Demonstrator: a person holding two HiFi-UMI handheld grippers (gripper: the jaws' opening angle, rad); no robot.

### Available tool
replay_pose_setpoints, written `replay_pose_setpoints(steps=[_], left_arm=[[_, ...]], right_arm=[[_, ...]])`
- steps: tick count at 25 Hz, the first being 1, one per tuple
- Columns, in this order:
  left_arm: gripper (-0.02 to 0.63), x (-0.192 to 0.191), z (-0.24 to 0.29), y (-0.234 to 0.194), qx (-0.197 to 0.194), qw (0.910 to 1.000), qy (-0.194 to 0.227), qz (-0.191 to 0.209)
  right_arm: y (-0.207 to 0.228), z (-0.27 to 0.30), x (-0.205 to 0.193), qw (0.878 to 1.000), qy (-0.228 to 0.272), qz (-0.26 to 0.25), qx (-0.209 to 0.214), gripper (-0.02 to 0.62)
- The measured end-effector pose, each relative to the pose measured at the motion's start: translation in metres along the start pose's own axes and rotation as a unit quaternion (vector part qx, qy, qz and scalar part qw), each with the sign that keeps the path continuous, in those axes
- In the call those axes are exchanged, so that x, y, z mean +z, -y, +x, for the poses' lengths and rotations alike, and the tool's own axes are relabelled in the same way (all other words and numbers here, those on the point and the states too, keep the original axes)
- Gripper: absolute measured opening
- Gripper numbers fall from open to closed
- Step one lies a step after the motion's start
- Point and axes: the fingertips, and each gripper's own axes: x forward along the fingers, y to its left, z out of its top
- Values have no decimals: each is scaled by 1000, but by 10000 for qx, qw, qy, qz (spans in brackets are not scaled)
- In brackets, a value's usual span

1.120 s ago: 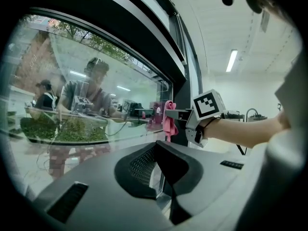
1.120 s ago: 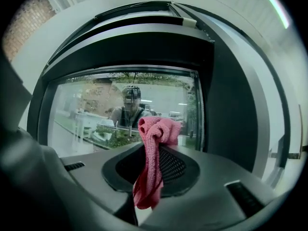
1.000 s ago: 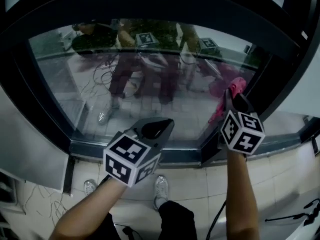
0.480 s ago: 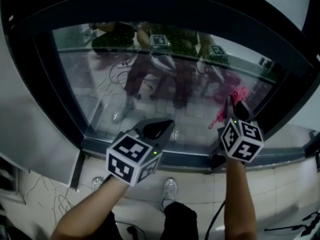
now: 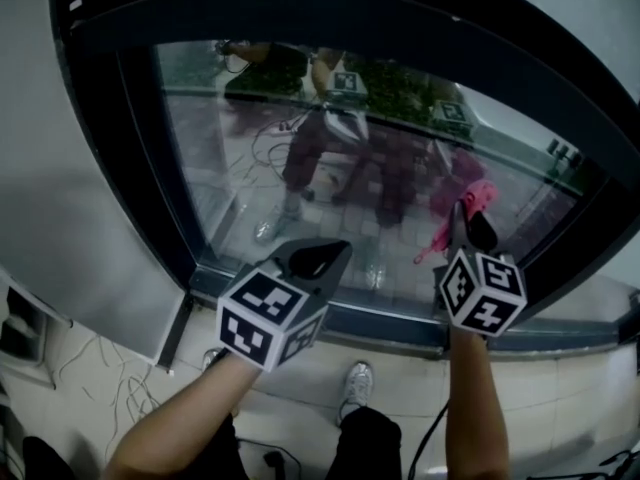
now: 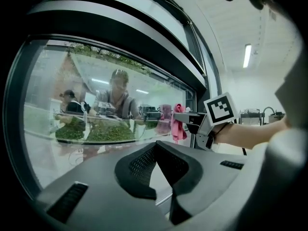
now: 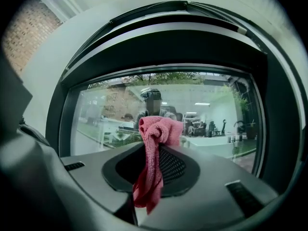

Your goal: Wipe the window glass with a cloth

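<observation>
The window glass point(image 5: 330, 188) sits in a dark frame and mirrors the person and both marker cubes. My right gripper point(image 5: 476, 224) is shut on a pink cloth point(image 5: 473, 198), which bunches above the jaws and hangs below them, close to the lower right part of the pane. In the right gripper view the cloth point(image 7: 159, 129) drapes over the right gripper point(image 7: 155, 149), with the glass point(image 7: 211, 124) ahead. My left gripper point(image 5: 318, 256) is held lower, near the bottom frame, shut and empty. In the left gripper view its tips meet point(image 6: 155, 147), and the cloth point(image 6: 178, 124) shows to the right.
A dark window frame point(image 5: 330, 313) runs along the bottom, with a thick post point(image 5: 140, 158) on the left beside a pale wall point(image 5: 70, 218). Below are a tiled floor point(image 5: 560, 398), the person's shoe point(image 5: 356, 383) and loose cables point(image 5: 110, 388).
The head view has swung left, bringing the left wall and post into view. Both grippers hold much the same pose, and the cloth stays by the lower right of the pane.
</observation>
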Motion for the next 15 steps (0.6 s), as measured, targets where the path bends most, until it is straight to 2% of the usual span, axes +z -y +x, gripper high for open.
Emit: replay_pose_setpoints(steps=[15], left_arm=[[6, -7, -70, -72, 696, 9975, 6, -118]], right_arm=[[-109, 30, 8, 9976, 57, 127, 675, 69]])
